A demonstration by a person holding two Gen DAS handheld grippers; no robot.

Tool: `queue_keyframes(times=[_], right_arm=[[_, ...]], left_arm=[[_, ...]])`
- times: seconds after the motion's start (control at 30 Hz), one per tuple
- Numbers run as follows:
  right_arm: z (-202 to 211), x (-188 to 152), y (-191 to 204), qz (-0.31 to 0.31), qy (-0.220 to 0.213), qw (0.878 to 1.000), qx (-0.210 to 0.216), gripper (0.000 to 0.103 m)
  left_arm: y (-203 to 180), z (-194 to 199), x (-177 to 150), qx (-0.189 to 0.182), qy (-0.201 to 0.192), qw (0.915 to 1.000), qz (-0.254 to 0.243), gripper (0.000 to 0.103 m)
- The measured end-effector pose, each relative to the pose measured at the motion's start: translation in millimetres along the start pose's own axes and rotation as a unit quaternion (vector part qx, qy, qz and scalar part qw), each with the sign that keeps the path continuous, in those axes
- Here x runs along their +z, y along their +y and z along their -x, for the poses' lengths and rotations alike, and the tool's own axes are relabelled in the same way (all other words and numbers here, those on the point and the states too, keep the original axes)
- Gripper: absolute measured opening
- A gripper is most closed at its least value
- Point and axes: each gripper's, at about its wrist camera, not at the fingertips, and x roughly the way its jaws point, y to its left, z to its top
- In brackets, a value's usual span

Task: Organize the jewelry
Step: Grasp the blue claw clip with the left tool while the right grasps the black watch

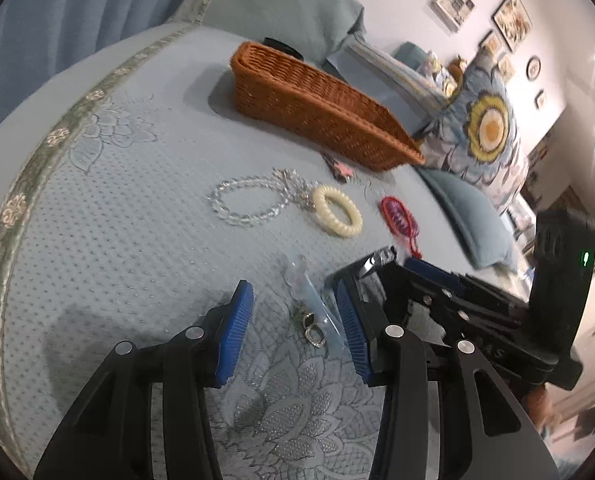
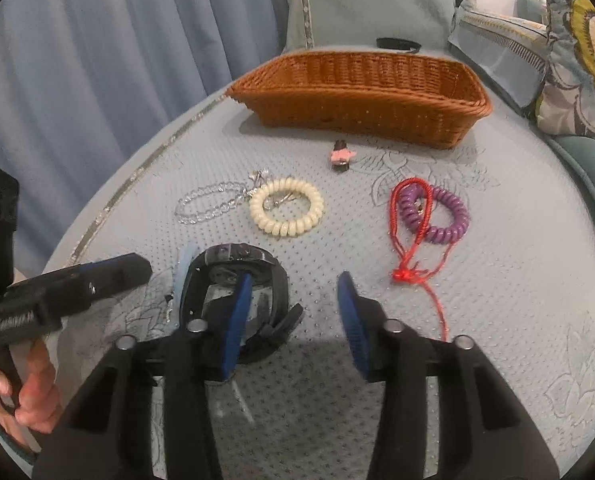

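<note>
My left gripper (image 1: 295, 322) is open, its blue pads on either side of a clear plastic bag (image 1: 311, 300) with small rings and earrings in it. My right gripper (image 2: 295, 316) is open low over the bed; its left finger (image 2: 237, 320) stands inside the loop of a black wristwatch (image 2: 233, 276). A wicker basket (image 2: 361, 96) stands at the back. A cream coil bracelet (image 2: 287, 207), a clear bead bracelet (image 2: 207, 202), a purple coil bracelet (image 2: 445, 216), a red cord (image 2: 413, 248) and a small pink clip (image 2: 342, 155) lie in front of it.
Everything lies on a pale blue quilted bedspread (image 2: 497, 300). Floral pillows (image 1: 481, 128) and a teal cushion (image 1: 469, 216) lie on the right. Blue curtains (image 2: 97, 60) hang behind. A black band (image 2: 397, 44) lies behind the basket. The left gripper shows in the right wrist view (image 2: 109, 276).
</note>
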Motion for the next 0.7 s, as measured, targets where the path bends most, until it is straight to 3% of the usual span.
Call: queue_keyframes(times=[0.17, 0.27, 0.4, 0.57, 0.7], right_arm=[[-12, 1, 4, -0.001, 0.017, 1.0, -0.011, 0.028], [-10, 0, 6, 0.005, 0.016, 1.0, -0.017, 0.016], [-3, 0, 0, 0.003, 0.014, 0.999, -0.043, 0.013], [8, -1, -16, -0.006, 0.008, 0.998, -0.063, 0.013], [9, -2, -24, -0.011, 0.007, 0.999, -0.049, 0.013]], left_arm=[[-16, -12, -6, 0.03, 0.011, 0.9989, -0.035, 0.042], [-25, -17, -8, 0.058, 0.008, 0.9967, -0.057, 0.042], [-29, -16, -10, 0.084, 0.018, 0.9924, -0.088, 0.04], [-15, -6, -6, 0.089, 0.038, 0.9912, -0.091, 0.034], [-2, 2, -6, 0.069, 0.047, 0.993, -0.083, 0.034]])
